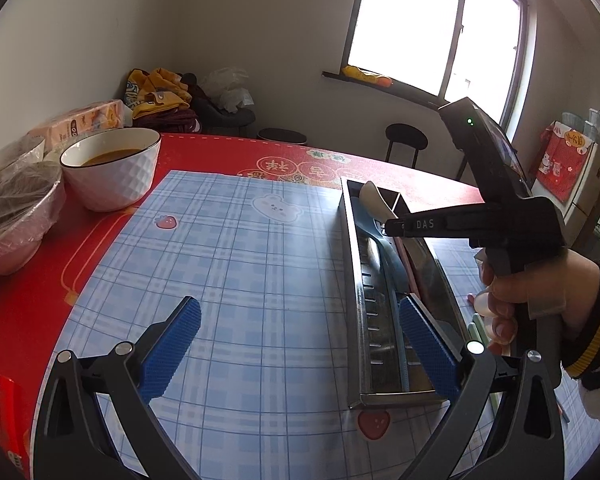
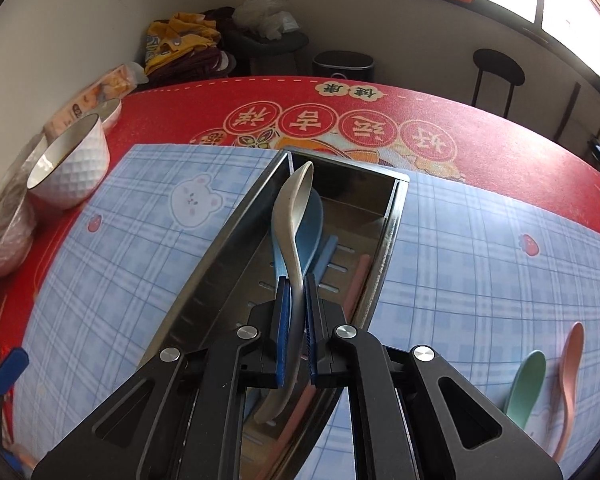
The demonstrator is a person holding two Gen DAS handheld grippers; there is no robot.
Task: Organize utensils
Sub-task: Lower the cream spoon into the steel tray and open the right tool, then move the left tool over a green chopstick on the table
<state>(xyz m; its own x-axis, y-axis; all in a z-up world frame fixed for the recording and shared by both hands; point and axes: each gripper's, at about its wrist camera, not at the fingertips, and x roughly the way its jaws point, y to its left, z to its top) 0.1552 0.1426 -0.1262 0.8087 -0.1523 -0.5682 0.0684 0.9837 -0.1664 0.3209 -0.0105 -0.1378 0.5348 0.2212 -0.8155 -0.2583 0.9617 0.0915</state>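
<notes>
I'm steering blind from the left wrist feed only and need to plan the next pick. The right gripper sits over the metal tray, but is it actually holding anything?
Observer: Yes. The right gripper is shut on the beige spoon, pinching its handle, bowl end pointing toward the far end of the metal tray.
Operator: Anything already under that spoon?
Observer: A blue spoon lies in the tray just beneath it.
Operator: Any utensils left outside the tray?
Observer: Two: a green spoon and a pink spoon lie side by side on the checked mat, right of the tray.
</notes>
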